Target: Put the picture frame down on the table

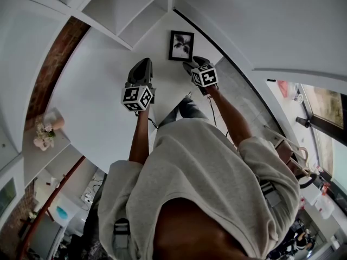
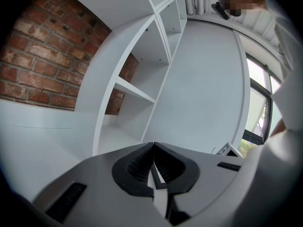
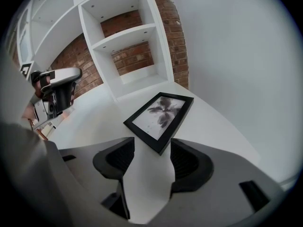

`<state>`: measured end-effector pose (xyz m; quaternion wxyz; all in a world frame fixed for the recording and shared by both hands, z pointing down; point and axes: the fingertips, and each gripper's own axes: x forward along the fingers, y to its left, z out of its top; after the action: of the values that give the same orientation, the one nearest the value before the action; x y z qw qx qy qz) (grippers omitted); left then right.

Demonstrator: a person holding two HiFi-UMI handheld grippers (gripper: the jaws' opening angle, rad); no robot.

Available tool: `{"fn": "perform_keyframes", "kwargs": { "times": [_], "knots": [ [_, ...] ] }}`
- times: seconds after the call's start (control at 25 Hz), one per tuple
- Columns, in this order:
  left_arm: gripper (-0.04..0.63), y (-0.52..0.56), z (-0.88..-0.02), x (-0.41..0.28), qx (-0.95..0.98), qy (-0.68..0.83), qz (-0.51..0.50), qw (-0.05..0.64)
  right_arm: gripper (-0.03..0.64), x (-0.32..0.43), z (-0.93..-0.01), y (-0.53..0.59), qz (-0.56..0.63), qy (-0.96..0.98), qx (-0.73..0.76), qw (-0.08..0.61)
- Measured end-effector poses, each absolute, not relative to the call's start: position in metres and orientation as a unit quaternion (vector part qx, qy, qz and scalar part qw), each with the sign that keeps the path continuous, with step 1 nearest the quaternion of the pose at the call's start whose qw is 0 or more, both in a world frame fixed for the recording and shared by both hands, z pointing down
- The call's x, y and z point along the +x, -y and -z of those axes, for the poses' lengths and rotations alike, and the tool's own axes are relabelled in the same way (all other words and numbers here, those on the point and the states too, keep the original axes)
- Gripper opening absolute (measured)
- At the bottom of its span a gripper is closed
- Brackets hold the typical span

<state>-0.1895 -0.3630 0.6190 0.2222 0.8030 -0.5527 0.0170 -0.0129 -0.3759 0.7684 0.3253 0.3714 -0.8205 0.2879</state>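
Place: furnished indoor room, home-style or a studio set; which one cannot be told.
Work surface: white table (image 1: 97, 107), beneath the fingers (image 3: 189, 162) of the right gripper (image 3: 150, 148).
Storage: white open shelving unit (image 3: 118, 37), well beyond those fingers.
Wall: exposed red brick wall (image 2: 38, 56), left of and beyond the fingers (image 2: 135, 167) of the left gripper (image 2: 153, 145).
Décor: black picture frame (image 3: 160, 115) with a monochrome plant print, flat on the table, one corner between the right fingers.
Daylight: dark-framed window (image 2: 258, 112), right of the left fingers, greenery outside.
Ornament: flowers (image 1: 43, 134) on a low white ledge, well left of the left fingers.
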Motion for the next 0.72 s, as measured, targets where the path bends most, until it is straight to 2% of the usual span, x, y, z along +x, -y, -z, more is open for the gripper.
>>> {"fn": "perform_keyframes", "kwargs": {
  "times": [0.16,0.56,0.72],
  "knots": [
    [0.017,0.362,-0.617,-0.190,0.804,0.553,-0.019,0.221,0.234,-0.013,-0.757,0.378,-0.273,0.826,0.381,0.313],
    [0.017,0.360,-0.609,-0.183,0.811,0.547,-0.027,0.208,0.082,-0.011,-0.714,0.386,-0.207,0.844,0.414,0.272],
    [0.017,0.357,-0.603,-0.179,0.813,0.545,-0.031,0.202,0.056,-0.004,-0.700,0.387,-0.205,0.844,0.427,0.250]
  ]
}}
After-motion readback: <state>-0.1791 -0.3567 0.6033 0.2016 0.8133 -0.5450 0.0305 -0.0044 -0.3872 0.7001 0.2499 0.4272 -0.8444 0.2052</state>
